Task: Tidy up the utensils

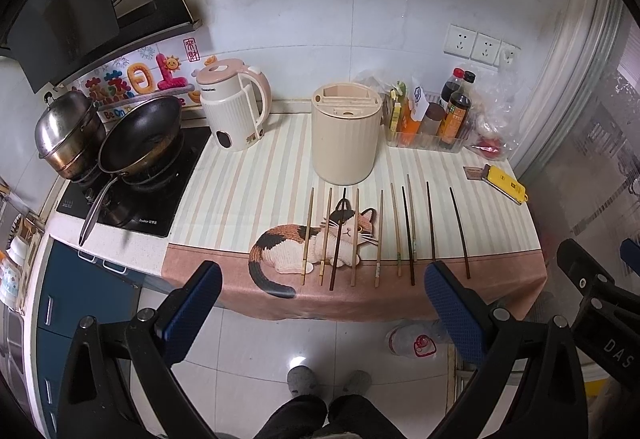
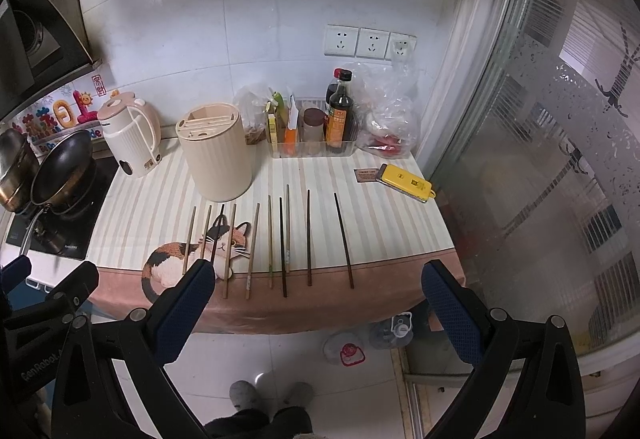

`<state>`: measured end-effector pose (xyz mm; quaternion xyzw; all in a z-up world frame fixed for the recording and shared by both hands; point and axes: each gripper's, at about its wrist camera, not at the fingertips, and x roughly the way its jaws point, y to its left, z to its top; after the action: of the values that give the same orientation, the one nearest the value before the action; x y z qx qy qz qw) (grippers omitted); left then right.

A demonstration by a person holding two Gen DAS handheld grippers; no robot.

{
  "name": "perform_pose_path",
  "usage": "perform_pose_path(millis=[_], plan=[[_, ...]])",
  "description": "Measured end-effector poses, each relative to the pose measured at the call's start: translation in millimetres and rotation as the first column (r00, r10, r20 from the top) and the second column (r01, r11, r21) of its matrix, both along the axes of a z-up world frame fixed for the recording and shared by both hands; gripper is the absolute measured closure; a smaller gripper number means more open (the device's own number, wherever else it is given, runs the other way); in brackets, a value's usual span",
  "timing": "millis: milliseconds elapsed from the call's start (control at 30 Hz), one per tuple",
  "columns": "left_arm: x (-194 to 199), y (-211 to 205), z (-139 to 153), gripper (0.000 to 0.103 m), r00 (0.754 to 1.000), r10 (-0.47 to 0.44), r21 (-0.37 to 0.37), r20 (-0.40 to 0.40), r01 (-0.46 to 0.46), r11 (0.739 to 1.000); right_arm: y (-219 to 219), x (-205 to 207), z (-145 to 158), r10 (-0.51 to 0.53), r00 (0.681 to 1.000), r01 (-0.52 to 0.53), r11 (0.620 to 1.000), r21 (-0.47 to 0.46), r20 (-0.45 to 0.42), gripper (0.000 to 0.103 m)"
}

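At far left, the wok (image 1: 140, 135) sits on a hob (image 1: 132, 195) beside a pink kettle (image 1: 236, 111). The cream utensil holder (image 1: 346, 133) stands mid-counter, far side; the chopsticks (image 1: 380, 235) lie in a near row on the cat-print cloth (image 1: 280, 167). The left gripper (image 1: 324, 303) and right gripper (image 2: 316, 303) hover before the counter edge, jaws wide, empty. "GenRobot" reads only in the right view, "DAS" only in the left.
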<state>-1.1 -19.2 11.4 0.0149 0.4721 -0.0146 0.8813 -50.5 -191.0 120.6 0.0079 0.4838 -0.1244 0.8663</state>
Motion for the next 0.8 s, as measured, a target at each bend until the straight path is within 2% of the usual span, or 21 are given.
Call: perform_pose_path(millis=[800], plan=[[0.3,0.3,8.0,0.000,1.000,0.019,-0.007,0.014,-0.018,1.000,-0.6,-1.9,1.9,0.007,1.000,-0.007,1.000,-0.003,0.009,0.000]])
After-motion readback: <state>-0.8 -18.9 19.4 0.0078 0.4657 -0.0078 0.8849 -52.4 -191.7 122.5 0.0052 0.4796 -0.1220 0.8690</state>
